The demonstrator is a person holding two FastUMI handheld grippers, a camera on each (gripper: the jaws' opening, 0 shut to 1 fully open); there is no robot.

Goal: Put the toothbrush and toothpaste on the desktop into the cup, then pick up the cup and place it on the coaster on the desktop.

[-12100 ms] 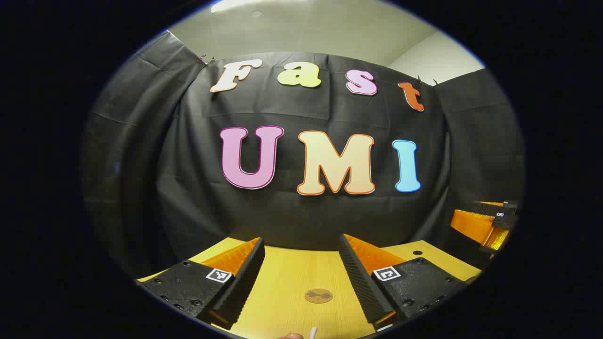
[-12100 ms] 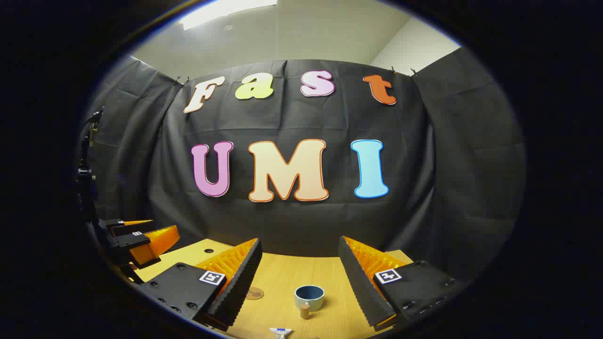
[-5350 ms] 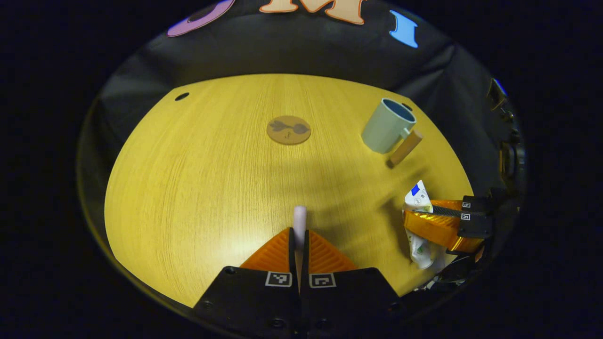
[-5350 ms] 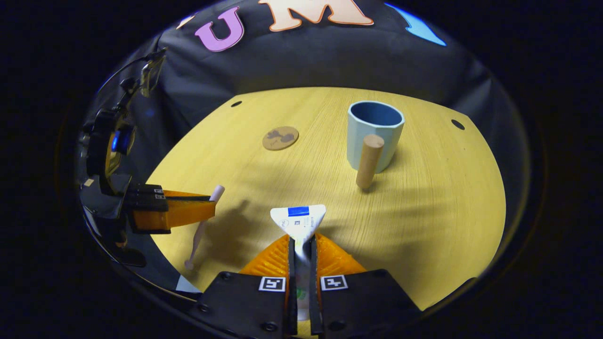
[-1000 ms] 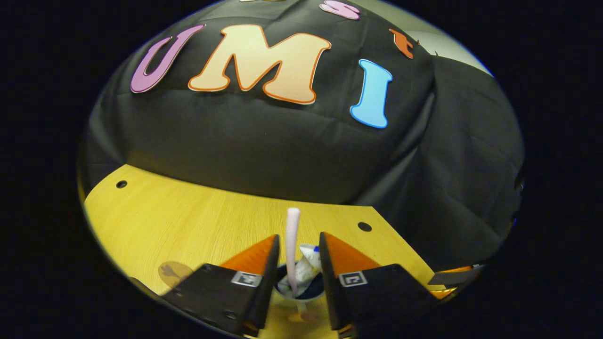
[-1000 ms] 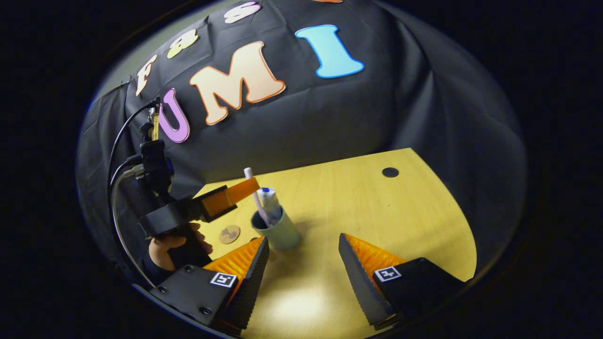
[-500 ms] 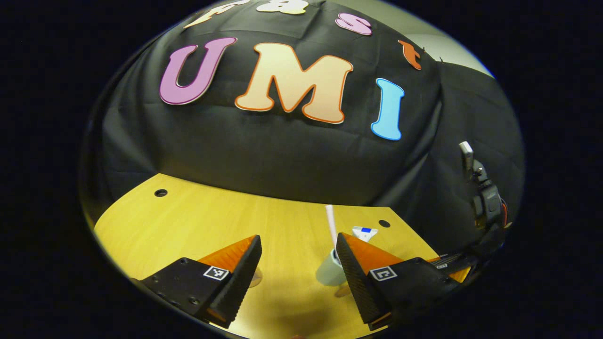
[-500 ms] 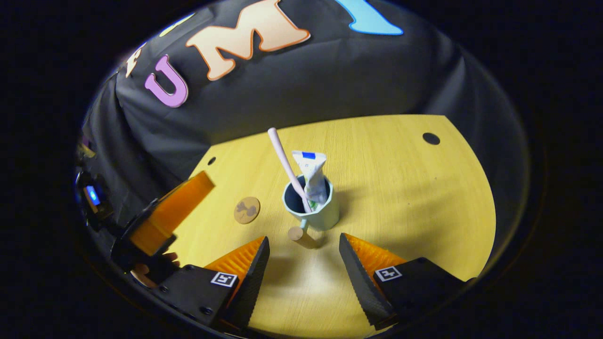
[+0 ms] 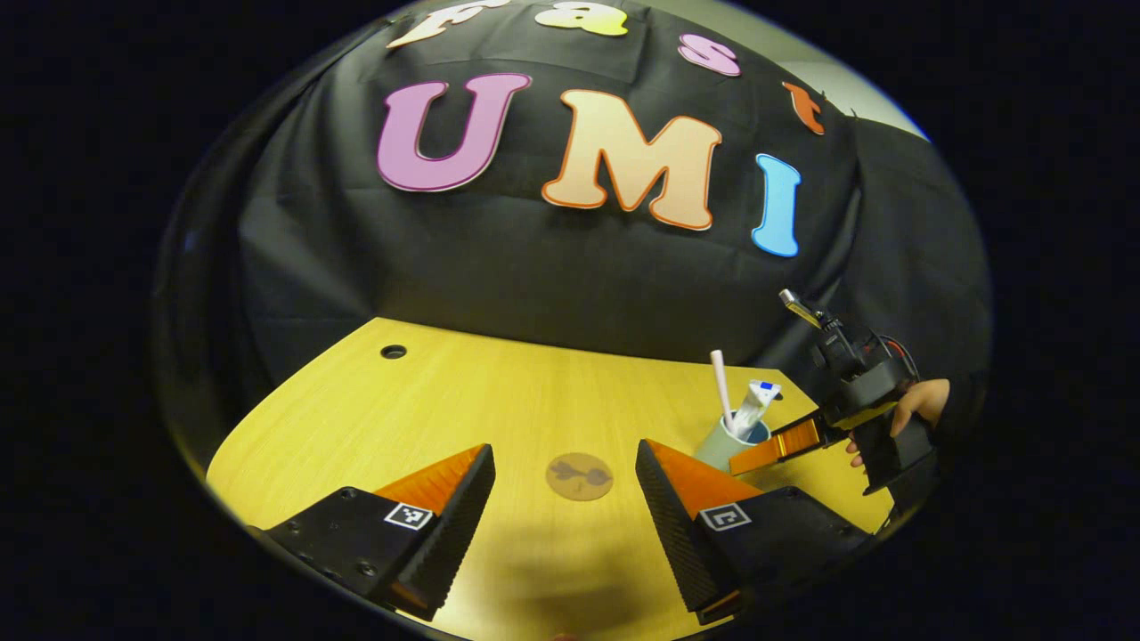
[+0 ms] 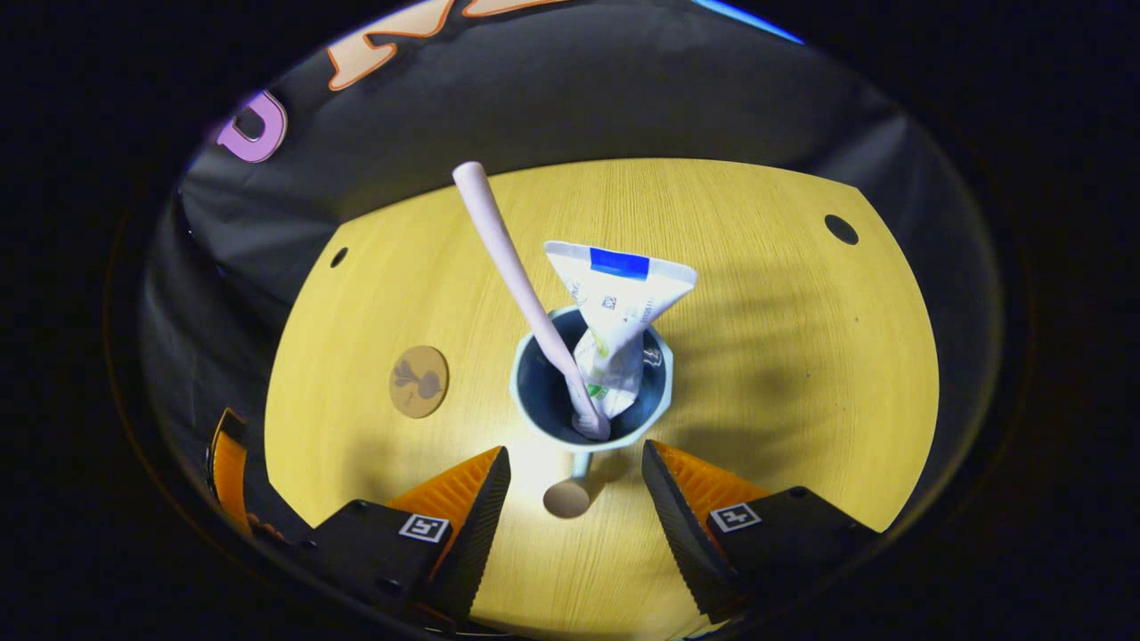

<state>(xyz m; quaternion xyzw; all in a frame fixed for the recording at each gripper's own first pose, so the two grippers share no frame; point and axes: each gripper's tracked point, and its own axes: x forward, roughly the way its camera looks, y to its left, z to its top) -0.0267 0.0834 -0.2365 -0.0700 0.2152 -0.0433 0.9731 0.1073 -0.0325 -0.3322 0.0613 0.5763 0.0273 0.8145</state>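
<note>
- The right tool point(image 10: 570, 499) hangs just above the cup point(image 10: 590, 392), its fingers spread wide to either side of the cup's wooden handle point(image 10: 566, 499), gripping nothing.
- Inside the cup, the toothbrush point(image 10: 521, 285) leans left and the toothpaste point(image 10: 614, 312) stands beside it.
- The cup sits on the worktop point(image 10: 784, 356); the coaster point(image 10: 419, 381) lies left of the cup, apart from it.
- The left tool point(image 9: 563, 499) hovers farther from the cup, spread and empty, with the coaster point(image 9: 579, 475) between its fingers.
</note>
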